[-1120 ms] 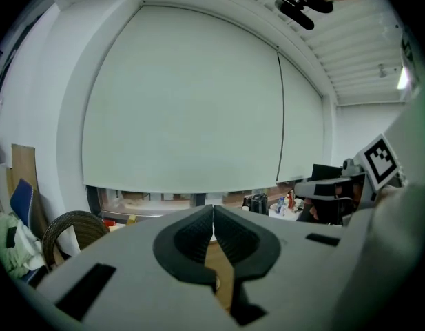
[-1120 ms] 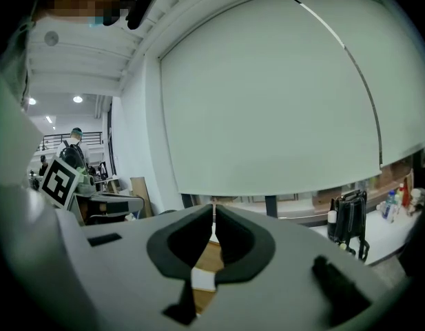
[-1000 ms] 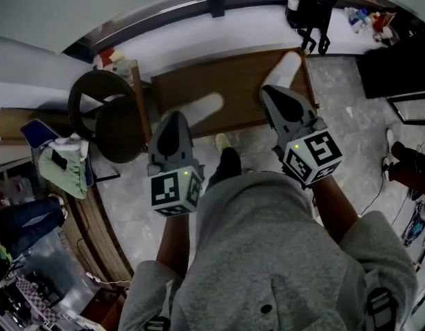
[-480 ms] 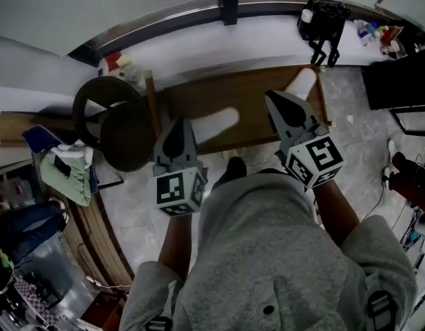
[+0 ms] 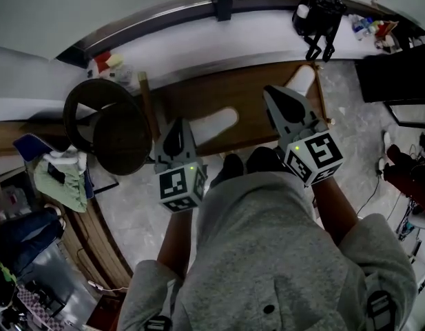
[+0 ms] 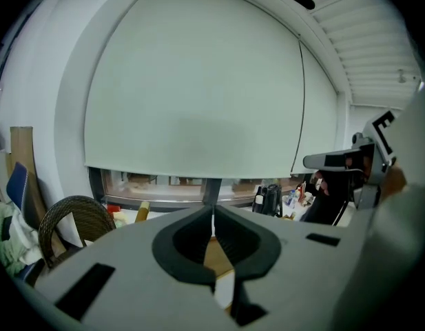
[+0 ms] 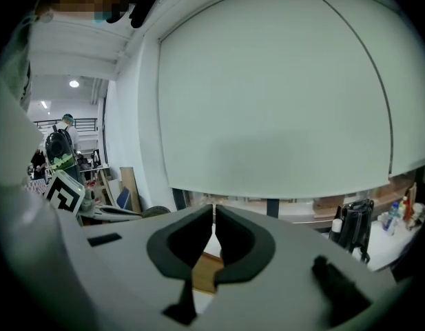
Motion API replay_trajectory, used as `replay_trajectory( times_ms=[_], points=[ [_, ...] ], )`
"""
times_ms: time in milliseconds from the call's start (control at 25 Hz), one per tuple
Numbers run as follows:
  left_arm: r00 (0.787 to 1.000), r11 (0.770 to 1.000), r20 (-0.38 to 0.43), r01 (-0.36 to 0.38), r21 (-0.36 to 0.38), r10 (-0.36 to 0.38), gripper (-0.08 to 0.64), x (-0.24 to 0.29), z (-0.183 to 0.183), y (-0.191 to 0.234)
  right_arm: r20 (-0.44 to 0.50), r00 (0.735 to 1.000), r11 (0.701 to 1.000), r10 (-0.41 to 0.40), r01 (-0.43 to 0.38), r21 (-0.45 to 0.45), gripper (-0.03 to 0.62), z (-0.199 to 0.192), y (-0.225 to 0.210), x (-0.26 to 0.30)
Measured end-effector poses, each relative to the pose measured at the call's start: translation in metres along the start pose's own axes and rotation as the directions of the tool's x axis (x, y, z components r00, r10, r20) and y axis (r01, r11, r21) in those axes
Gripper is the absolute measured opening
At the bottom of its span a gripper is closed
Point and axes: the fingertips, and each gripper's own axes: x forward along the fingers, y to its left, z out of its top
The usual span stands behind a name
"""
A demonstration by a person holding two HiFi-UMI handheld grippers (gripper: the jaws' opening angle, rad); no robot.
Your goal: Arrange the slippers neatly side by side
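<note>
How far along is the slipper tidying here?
Done: nothing yet; one slipper lies in the middle of the board, the other slipper at its far right corner, well apart. In hand: nothing; left tongs and right tongs are both shut and empty. Left: bring the slippers together, side by side.

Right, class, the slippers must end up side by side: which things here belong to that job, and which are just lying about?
Job: left white slipper, right white slipper, brown wooden board, left gripper and right gripper, both shut and empty.
Lying about: wicker chair, black bag, bottles, green cloth.
</note>
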Motion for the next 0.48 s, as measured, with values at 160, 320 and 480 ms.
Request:
replay_trajectory(
  times_ms=[160,320,480],
  points=[
    [0.999,1.0,-0.033,-0.017,-0.025,0.016,0.018,0.005,-0.017,0.003,-0.011,1.0,1.0,-0.015,0.015,0.006,0.029,-0.004,-0.003,-0.003],
    [0.994,0.996,-0.081,-0.077,-0.054,0.073,0.018,0.014,-0.04,0.01,-0.017,1.0,1.0,-0.022,0.023,0.017,0.029,-0.009,-0.005,-0.004],
    [0.985,0.993,-0.139,-0.111,-0.043,0.104,0.019,0.024,-0.066,0.012,-0.039,0.999,0.999,-0.022,0.023,0.023,0.029,-0.016,-0.01,-0.007]
  ],
)
